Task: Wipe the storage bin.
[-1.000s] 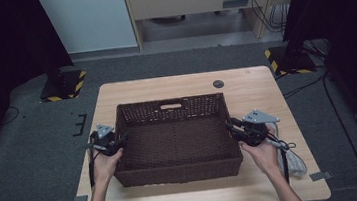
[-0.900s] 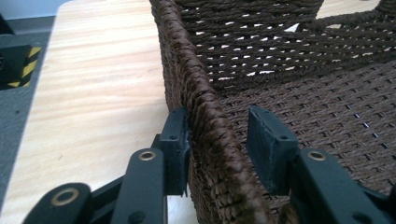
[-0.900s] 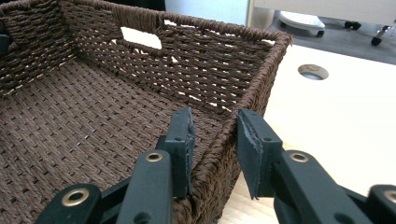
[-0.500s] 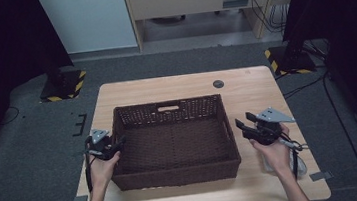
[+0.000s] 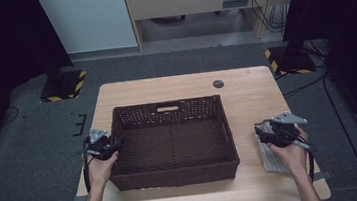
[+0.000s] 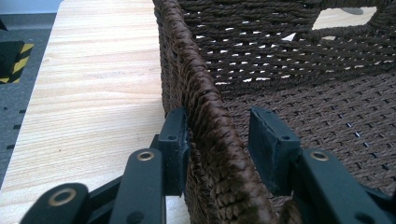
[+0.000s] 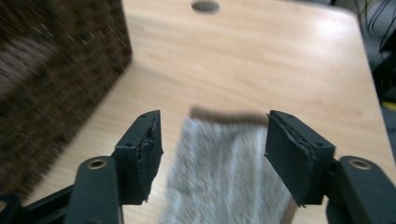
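A dark brown wicker basket stands in the middle of the wooden table. My left gripper straddles its left wall. The outer pad lies against the weave, and a narrow gap shows at the inner pad, so the jaws are open. To the right of the basket, my right gripper hangs over a grey cloth that lies flat on the table. Its jaws have just been opening and now stand wide. In the right gripper view the blurred cloth lies below them, untouched.
A round dark grommet sits in the tabletop behind the basket. Black-and-yellow striped stand feet rest on the floor at back left and back right. Cables run along the floor on the right.
My right gripper has let go of the basket's right wall, opened, and moved right to above the grey cloth. The left gripper has stayed at the left wall.
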### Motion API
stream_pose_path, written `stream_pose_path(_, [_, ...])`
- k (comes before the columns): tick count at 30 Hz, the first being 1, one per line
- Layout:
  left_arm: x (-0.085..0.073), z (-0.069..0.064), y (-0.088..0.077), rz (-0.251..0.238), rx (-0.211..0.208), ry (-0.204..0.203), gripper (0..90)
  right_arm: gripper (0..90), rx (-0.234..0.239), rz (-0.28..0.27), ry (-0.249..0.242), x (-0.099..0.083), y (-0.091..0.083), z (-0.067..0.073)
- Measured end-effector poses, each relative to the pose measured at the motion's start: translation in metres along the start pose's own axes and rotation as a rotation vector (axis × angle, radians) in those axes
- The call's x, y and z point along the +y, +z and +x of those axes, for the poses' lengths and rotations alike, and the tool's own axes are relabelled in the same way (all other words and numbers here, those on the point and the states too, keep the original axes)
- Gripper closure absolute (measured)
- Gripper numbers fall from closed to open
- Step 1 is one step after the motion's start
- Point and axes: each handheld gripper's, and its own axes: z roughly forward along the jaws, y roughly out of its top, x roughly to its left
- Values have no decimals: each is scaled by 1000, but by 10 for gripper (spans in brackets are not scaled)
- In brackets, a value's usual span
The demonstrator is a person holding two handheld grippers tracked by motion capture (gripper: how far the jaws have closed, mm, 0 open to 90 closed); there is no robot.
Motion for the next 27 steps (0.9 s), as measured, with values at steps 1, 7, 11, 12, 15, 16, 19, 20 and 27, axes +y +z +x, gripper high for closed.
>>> stream_pose_path(1, [0,1,0,-2,1,-3,587,363,-8,26,4,-5,3,-4])
stream_pose_path(7, [-1,2,-1,-8,-1,-9,585,381,-11,71,8,-15,7,-9])
stream_pose_path(11, [-1,3,-1,-11,-8,-18,582,382,-17,101,22,-21,11,-11])
stream_pose_path(12, [-2,3,-1,-13,-8,-17,581,380,-16,117,29,-22,12,-12])
stream_pose_path(15, [-2,3,-1,-14,-9,-17,578,377,-10,141,27,-25,14,-14])
stream_pose_path(16, [-2,3,-1,-15,-12,-16,576,378,-10,167,38,-28,16,-14])
stream_pose_path(19, [-2,3,-1,-19,-16,-20,570,420,-9,191,35,-31,18,-15])
stream_pose_path(20, [-2,3,-1,-19,-17,-21,570,448,-6,199,30,-32,19,-15])
stream_pose_path(27, [-2,3,-1,-13,-18,-29,594,689,-6,198,40,-28,17,-18])
